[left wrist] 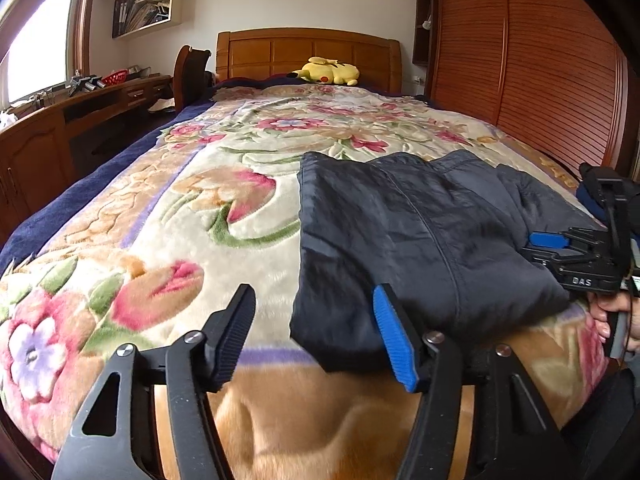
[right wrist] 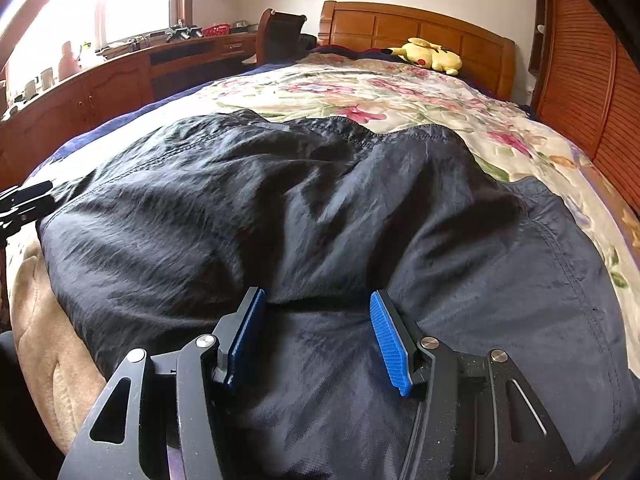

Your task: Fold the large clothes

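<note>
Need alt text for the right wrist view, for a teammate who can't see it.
The open right gripper hovers over a dark garment spread on a floral blanket, holding nothing. A yellow plush toy lies by the wooden headboard beyond.

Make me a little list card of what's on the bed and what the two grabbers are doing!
garment: dark jacket lying partly folded on the flowery blanket
toy: yellow plush by the headboard
left gripper: open, at the jacket's near left edge, holding nothing
right gripper: open, over the jacket, holding nothing
beside bed: wooden desk under the window
</note>
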`<move>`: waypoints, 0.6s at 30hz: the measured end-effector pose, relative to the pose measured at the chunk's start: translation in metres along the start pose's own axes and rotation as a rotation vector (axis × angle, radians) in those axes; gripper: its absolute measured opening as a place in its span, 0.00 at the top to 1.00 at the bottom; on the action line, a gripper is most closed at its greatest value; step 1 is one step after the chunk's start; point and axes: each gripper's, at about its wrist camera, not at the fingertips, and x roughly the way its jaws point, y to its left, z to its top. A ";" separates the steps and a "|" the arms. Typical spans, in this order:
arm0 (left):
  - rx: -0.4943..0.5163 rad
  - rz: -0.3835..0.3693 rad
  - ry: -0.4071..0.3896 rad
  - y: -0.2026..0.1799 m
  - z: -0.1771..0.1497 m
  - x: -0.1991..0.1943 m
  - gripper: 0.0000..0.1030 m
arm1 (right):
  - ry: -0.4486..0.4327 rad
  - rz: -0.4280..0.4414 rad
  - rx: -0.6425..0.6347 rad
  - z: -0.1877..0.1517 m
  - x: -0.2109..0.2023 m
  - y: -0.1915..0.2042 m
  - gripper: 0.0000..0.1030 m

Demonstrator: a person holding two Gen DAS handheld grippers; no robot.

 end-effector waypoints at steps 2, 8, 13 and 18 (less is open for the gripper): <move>-0.008 0.001 0.004 0.001 -0.002 -0.003 0.42 | -0.004 -0.003 -0.002 0.000 -0.001 0.001 0.45; -0.032 0.003 0.052 0.007 -0.003 0.001 0.42 | -0.042 -0.009 -0.001 -0.006 -0.007 -0.001 0.45; -0.030 0.029 0.080 0.005 -0.003 0.004 0.42 | -0.059 -0.022 -0.012 -0.011 -0.012 -0.001 0.45; -0.018 0.056 0.114 0.001 0.001 0.005 0.42 | -0.057 -0.017 -0.009 -0.011 -0.011 -0.002 0.45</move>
